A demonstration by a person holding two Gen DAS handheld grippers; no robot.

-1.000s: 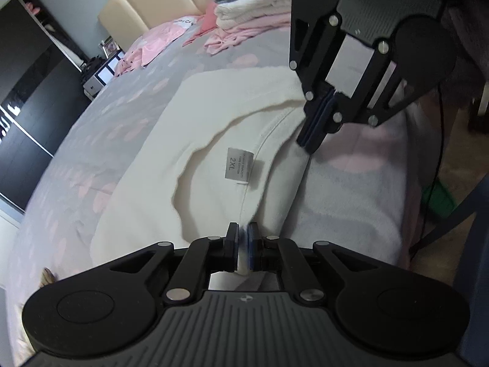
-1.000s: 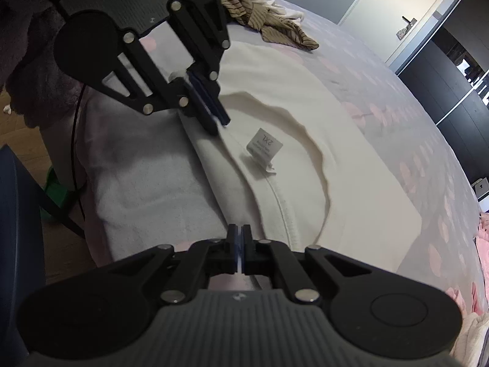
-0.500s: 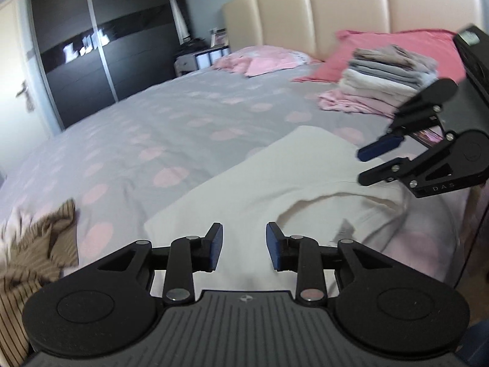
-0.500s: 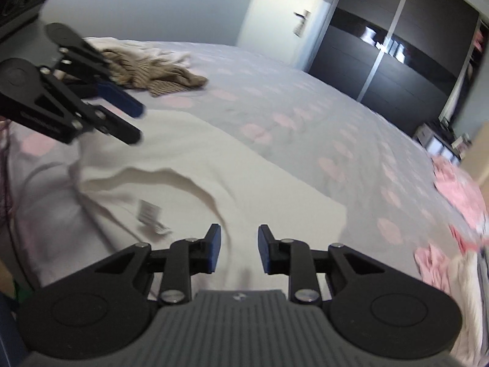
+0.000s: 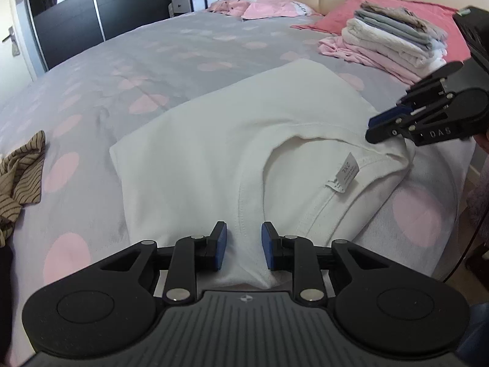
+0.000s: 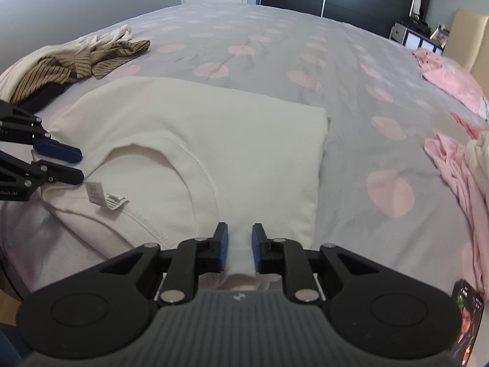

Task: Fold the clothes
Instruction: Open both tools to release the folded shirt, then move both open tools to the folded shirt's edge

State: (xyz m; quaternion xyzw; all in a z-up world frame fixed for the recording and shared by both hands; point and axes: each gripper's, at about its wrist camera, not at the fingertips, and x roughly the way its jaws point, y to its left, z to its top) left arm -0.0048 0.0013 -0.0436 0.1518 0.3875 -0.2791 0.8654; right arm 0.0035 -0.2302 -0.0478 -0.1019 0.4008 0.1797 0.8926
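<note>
I see the left gripper (image 5: 241,246) with fingers apart over the near edge of the white T-shirt (image 5: 232,140), gripping nothing; the right gripper (image 6: 239,248) is likewise spread, cloth between its pads but unclamped. The shirt lies folded flat on the dotted bedspread (image 5: 128,67), neck label (image 5: 347,172) up. Beyond it: folded stack (image 5: 394,39) far right, striped brown garment (image 6: 88,58) far left.

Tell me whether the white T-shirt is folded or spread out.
Folded. The white T-shirt lies as a compact rectangle on the bed, no sleeves showing, collar and size tag at the near edge.
</note>
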